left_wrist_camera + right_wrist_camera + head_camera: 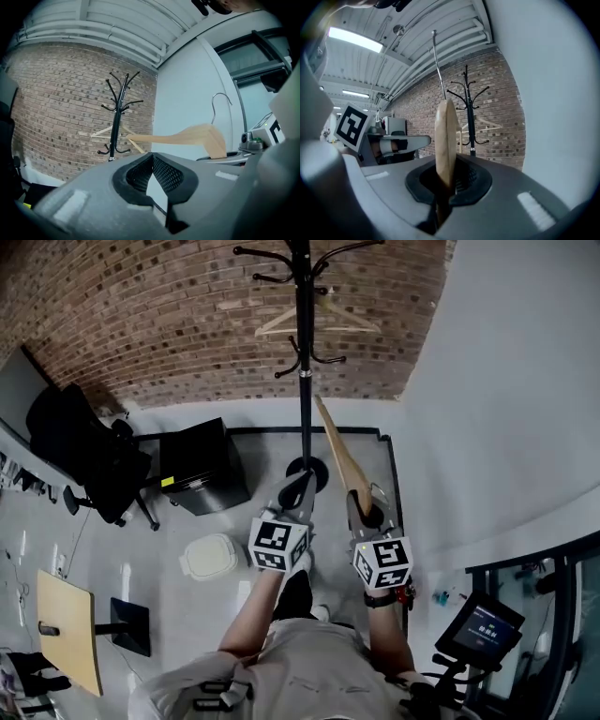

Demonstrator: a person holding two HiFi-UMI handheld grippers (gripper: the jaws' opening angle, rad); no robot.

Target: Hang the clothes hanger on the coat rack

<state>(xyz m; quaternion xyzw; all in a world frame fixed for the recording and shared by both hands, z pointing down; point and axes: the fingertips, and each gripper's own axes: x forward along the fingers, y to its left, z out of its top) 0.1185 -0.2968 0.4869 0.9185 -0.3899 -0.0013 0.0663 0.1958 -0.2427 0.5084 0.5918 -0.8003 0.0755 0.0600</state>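
Right gripper [446, 177]: yours, jaws clamped on the wooden clothes hanger [445, 133], which rises from it (wire hook uppermost).
Left gripper [152, 163]: jaws together, nothing between.
Coat rack [303, 381]: ahead of both grippers, well apart.

The coat rack [303, 381] is cut off at the head view's upper edge; the left gripper [302, 487] covers part of its base.
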